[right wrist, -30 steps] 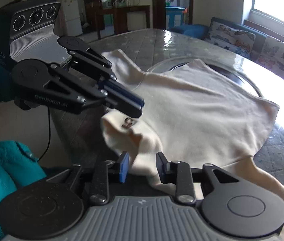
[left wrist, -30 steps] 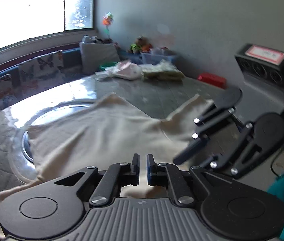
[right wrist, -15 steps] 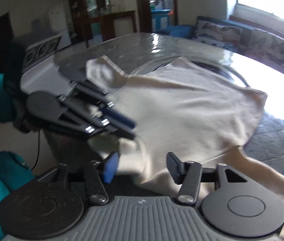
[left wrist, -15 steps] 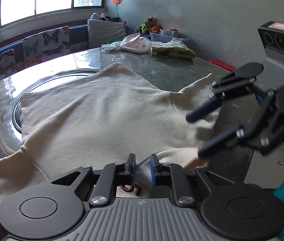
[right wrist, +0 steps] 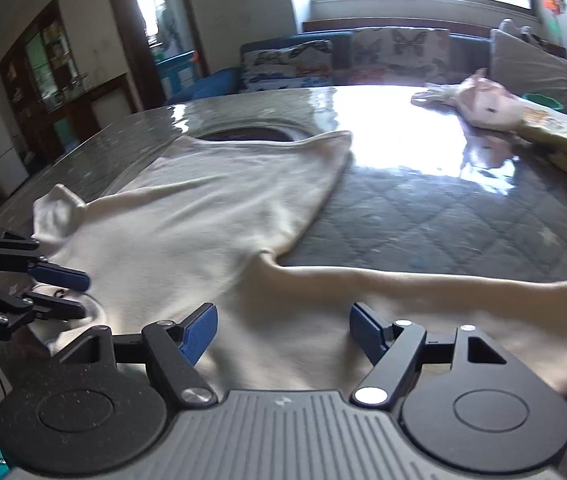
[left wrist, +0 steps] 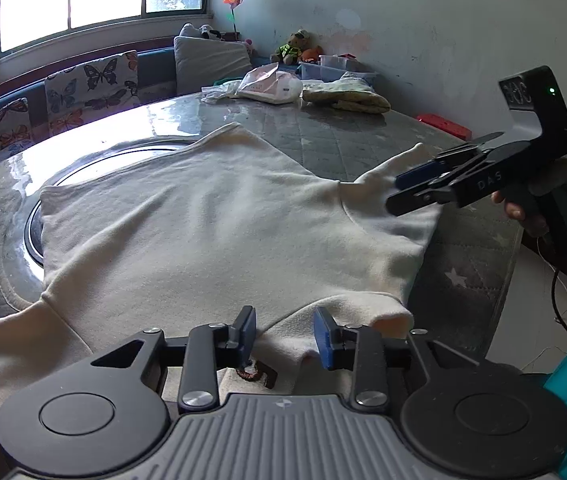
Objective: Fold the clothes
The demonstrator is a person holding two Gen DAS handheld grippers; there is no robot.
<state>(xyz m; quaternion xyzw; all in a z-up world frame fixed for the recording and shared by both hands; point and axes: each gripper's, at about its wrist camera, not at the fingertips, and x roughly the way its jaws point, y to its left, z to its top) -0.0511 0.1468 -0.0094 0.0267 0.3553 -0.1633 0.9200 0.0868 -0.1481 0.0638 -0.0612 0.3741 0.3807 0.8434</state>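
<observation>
A cream sweatshirt [left wrist: 211, 232] lies spread flat on the round table, collar towards me. My left gripper [left wrist: 284, 328] hovers at the collar, whose label [left wrist: 255, 374] shows just under it. Its jaws are opening, and collar cloth lies between them without being pressed. In the right wrist view the same sweatshirt [right wrist: 211, 216] stretches away, one sleeve [right wrist: 443, 292] reaching right. My right gripper [right wrist: 283, 320] stands over the shoulder with jaws opening wide and nothing gripped. That gripper [left wrist: 395, 192] also shows over the right shoulder in the left wrist view. At the far left of the right wrist view is the left gripper [right wrist: 83, 296].
A glass turntable [left wrist: 95, 160] sits mid-table, partly under the sweatshirt. Folded yellowish clothes [left wrist: 347, 98] and a pink-white bag [left wrist: 271, 86] lie at the far side, with a red object [left wrist: 443, 126] near the right edge. A sofa with butterfly cushions [left wrist: 91, 84] stands beyond.
Both grippers opened and let go of the collar cloth, which dropped flat. The right gripper swung away from the left one, to the right, over the shoulder and sleeve.
</observation>
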